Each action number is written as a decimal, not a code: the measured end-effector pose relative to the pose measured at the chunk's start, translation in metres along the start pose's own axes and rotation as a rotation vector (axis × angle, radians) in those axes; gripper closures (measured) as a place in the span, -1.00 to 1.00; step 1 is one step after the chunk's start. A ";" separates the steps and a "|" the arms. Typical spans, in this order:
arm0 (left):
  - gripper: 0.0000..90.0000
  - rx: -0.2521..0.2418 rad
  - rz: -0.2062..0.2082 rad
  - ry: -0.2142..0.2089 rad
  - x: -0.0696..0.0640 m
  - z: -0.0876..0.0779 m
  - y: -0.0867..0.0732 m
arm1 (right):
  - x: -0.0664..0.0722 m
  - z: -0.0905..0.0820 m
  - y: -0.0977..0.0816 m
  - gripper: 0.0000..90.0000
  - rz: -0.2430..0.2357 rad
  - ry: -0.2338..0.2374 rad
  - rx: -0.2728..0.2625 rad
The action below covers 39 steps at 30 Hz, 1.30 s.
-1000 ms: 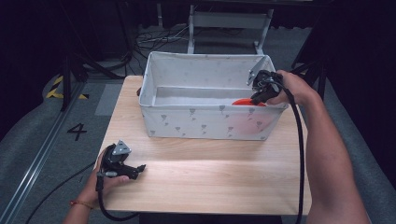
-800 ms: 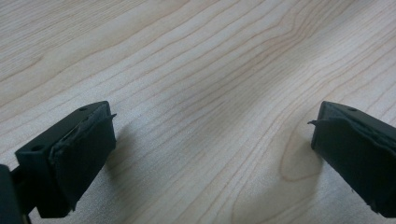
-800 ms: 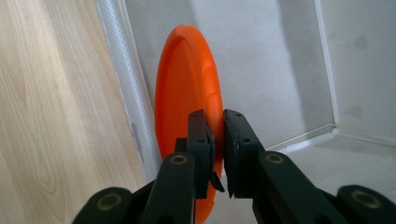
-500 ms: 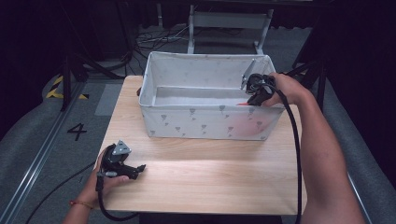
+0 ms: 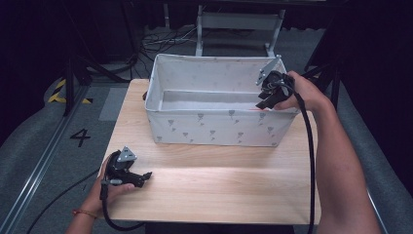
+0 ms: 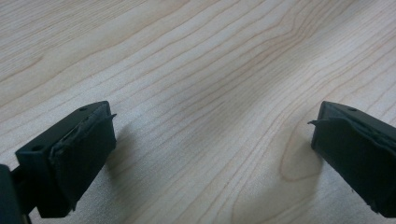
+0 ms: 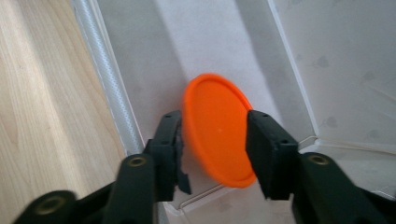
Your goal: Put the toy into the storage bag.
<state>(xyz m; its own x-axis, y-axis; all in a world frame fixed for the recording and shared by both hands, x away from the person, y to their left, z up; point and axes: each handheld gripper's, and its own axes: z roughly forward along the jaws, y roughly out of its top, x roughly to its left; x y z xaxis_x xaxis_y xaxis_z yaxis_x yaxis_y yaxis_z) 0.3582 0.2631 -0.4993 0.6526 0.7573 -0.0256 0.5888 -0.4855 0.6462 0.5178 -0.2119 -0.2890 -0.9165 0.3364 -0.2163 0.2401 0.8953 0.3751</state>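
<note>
Table (image 5: 219, 185): pale wood, seen from above in the high view; a white fabric bin stands on its far half.
Bin (image 5: 214, 129): rectangular, white with small grey marks, open at the top; its floor and walls also appear in the right gripper view (image 7: 219, 51).
Orange disc (image 7: 217, 133): flat and round, tilted on edge inside the bin, just beside the near wall and a corner. In the high view only a thin orange sliver (image 5: 256, 108) peeks over the bin's rim.
Right hand-held gripper (image 5: 267, 100): held over the bin's right end, pointing down into it. In the right gripper view (image 7: 212, 140) its jaws stand on either side of the disc; whether they press on it or have let go cannot be told.
Left hand-held gripper (image 5: 141, 176): resting low at the near left corner of the table, well apart from the bin. In the left gripper view (image 6: 212, 144) its jaws are spread wide over bare wood, with nothing between them.
</note>
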 end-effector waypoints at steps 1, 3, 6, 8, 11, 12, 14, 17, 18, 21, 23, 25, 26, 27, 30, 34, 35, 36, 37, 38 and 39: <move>-1.00 0.000 0.000 0.000 0.000 0.000 0.000 | 0.001 -0.001 -0.001 0.13 0.013 -0.017 -0.011; -1.00 -0.001 0.000 -0.001 0.000 0.000 0.000 | 0.001 -0.004 -0.002 0.02 0.045 -0.040 -0.048; -1.00 0.000 0.000 0.000 0.000 0.000 0.000 | 0.002 -0.009 -0.006 -0.19 0.088 -0.066 -0.102; -1.00 0.000 0.000 0.000 0.000 0.000 0.000 | 0.003 -0.012 -0.009 -0.31 0.122 -0.110 -0.140; -1.00 0.000 0.000 0.000 0.000 0.000 0.000 | 0.002 -0.018 -0.016 -0.41 0.171 -0.140 -0.195; -1.00 0.000 0.000 0.000 0.000 0.000 0.000 | 0.003 -0.020 -0.018 -0.46 0.188 -0.161 -0.210; -1.00 0.000 0.000 -0.001 0.000 0.000 0.000 | 0.002 -0.024 -0.023 -0.49 0.238 -0.183 -0.240; -1.00 0.000 0.000 0.000 0.000 0.000 0.000 | 0.002 -0.027 -0.027 -0.53 0.270 -0.204 -0.274; -1.00 0.000 0.000 0.000 0.000 0.000 0.000 | 0.004 -0.029 -0.030 -0.53 0.284 -0.209 -0.289; -1.00 0.000 0.000 -0.001 0.000 0.000 0.000 | 0.008 -0.033 -0.037 -0.56 0.294 -0.223 -0.301; -1.00 0.000 0.000 -0.001 0.000 0.000 0.000 | 0.009 -0.034 -0.040 -0.55 0.306 -0.232 -0.299; -1.00 0.000 0.001 0.001 0.000 0.000 0.000 | 0.013 -0.038 -0.046 -0.43 0.329 -0.233 -0.309; -1.00 0.000 0.001 0.001 0.000 0.000 0.000 | 0.014 -0.039 -0.048 -0.43 0.328 -0.228 -0.319; -1.00 0.000 0.001 0.001 0.000 0.000 0.000 | 0.016 -0.041 -0.050 -0.43 0.328 -0.233 -0.327; -1.00 0.000 0.001 0.001 0.000 0.000 0.000 | 0.019 -0.046 -0.055 -0.43 0.348 -0.236 -0.352; -1.00 0.000 0.000 -0.001 0.000 0.000 0.000 | 0.026 -0.051 -0.063 -0.45 0.355 -0.244 -0.357; -1.00 0.000 0.001 0.001 0.000 0.000 0.000 | 0.026 -0.051 -0.063 -0.45 0.355 -0.244 -0.357; -1.00 0.000 0.001 0.001 0.000 0.000 0.000 | 0.028 -0.054 -0.066 -0.46 0.359 -0.253 -0.358; -1.00 0.000 0.001 0.001 0.000 0.000 0.000 | 0.029 -0.056 -0.068 -0.46 0.358 -0.255 -0.362; -1.00 0.000 0.001 0.001 0.000 0.000 0.000 | 0.031 -0.057 -0.070 -0.47 0.357 -0.264 -0.363; -1.00 0.000 0.001 0.001 0.000 0.000 0.000 | 0.031 -0.057 -0.070 -0.47 0.357 -0.264 -0.363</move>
<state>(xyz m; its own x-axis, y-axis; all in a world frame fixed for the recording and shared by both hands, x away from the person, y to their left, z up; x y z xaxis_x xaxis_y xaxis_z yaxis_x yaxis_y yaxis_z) 0.3581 0.2632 -0.4995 0.6530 0.7570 -0.0243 0.5880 -0.4865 0.6462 0.4543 -0.2807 -0.2703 -0.6762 0.7032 -0.2198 0.3525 0.5708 0.7415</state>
